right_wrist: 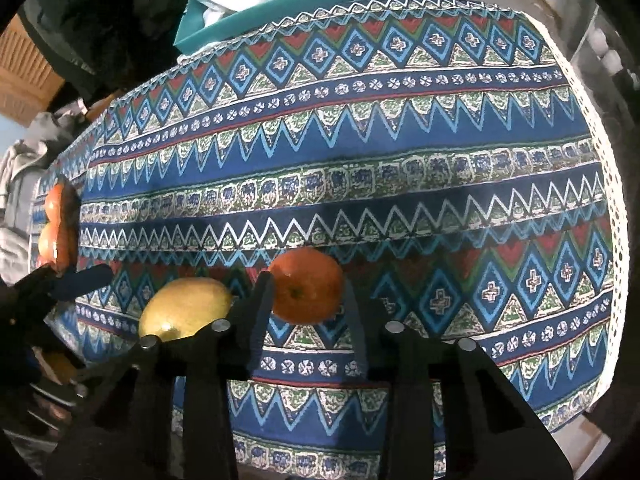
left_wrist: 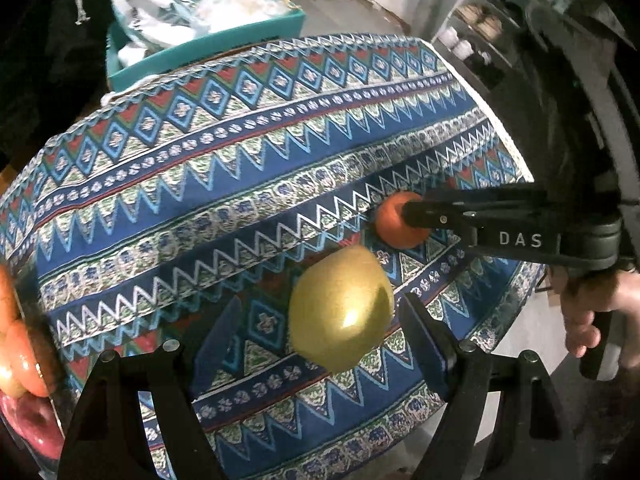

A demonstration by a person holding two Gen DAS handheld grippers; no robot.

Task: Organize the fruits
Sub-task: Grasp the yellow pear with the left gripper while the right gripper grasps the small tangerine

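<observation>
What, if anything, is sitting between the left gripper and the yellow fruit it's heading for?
Nothing visible. In the left wrist view the yellow fruit lies on the patterned tablecloth between the open fingers of the left gripper, the gap bare. The orange beyond it is clamped in the right gripper, off to the side.

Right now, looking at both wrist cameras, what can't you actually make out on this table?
- Fruits at the left edge, left wrist view: cut off by the frame, kinds and container unclear.
- Orange, left wrist view: partly covered by the right hand-held gripper.
- Yellow fruit, right wrist view: near side hidden behind the gripper's frame.
</observation>
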